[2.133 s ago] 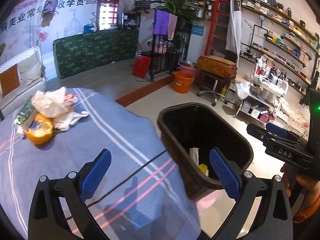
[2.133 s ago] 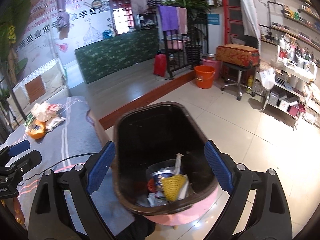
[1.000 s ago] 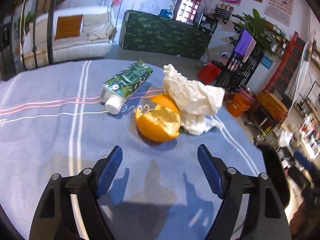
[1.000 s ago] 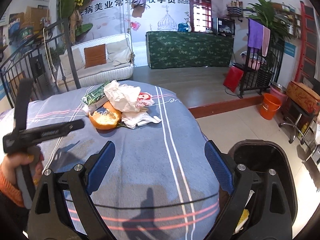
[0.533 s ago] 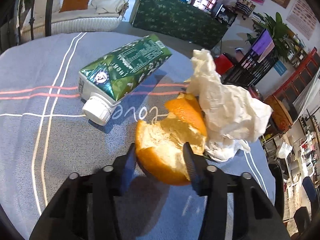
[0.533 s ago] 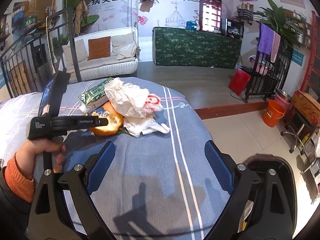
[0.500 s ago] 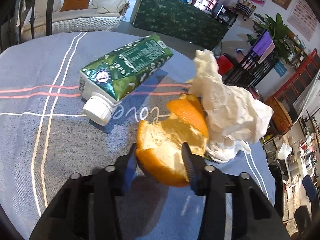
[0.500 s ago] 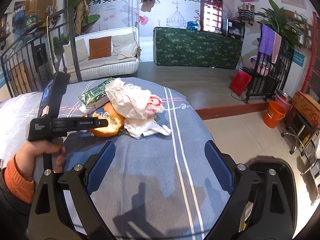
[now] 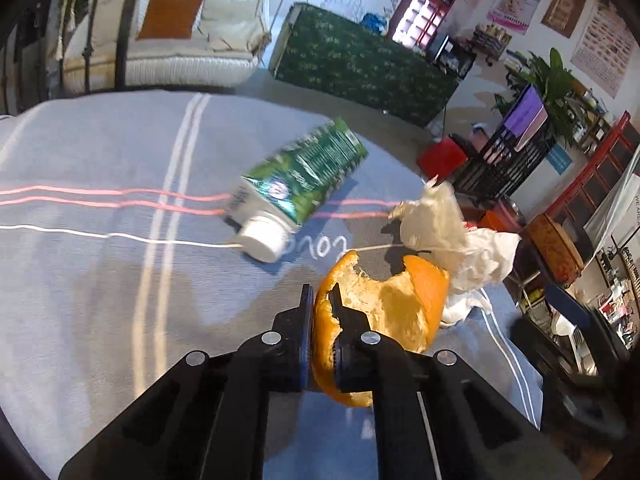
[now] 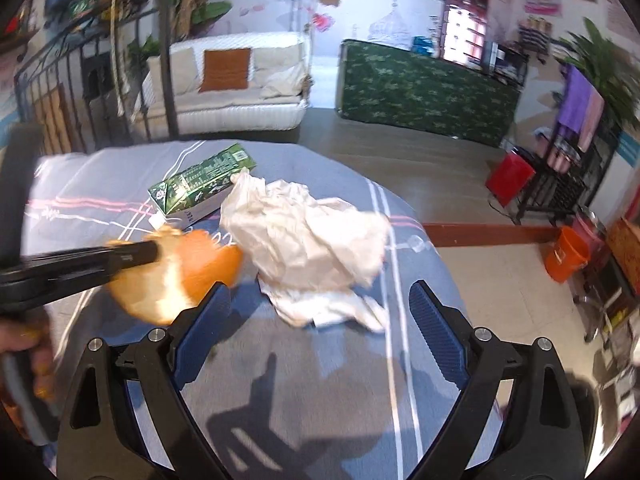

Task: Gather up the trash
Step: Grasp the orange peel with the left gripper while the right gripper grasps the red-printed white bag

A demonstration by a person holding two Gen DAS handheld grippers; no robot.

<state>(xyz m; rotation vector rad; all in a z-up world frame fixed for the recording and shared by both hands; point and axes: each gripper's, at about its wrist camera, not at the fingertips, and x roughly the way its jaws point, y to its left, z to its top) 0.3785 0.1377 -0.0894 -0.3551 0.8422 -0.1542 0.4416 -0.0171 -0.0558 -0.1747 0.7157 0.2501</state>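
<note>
**Orange Peel Pinched at the Rim**

While the left gripper was nearly closed, its two pads pinched the near edge of the orange peel, one pad on the outer skin and the other inside the hollow cup. Its jaws had just been closing, with the peel rim between them. From the right wrist view, the peel hung at the tip of that gripper, whether lifted clear of the striped blue cloth on the worktop could not be told, and part of a hand showed at the left edge on the handle.

Behind the peel, a green carton lay on its side on the cloth, its white cap turned toward the camera. Just right of the peel sat a heap of crumpled white paper, touching or very near it; the frames did not settle which.

Over the near part of the cloth, the right gripper stood with its blue pads wide apart and nothing between them. The crumpled paper lay just ahead of it, with the carton farther back on the left.
</note>
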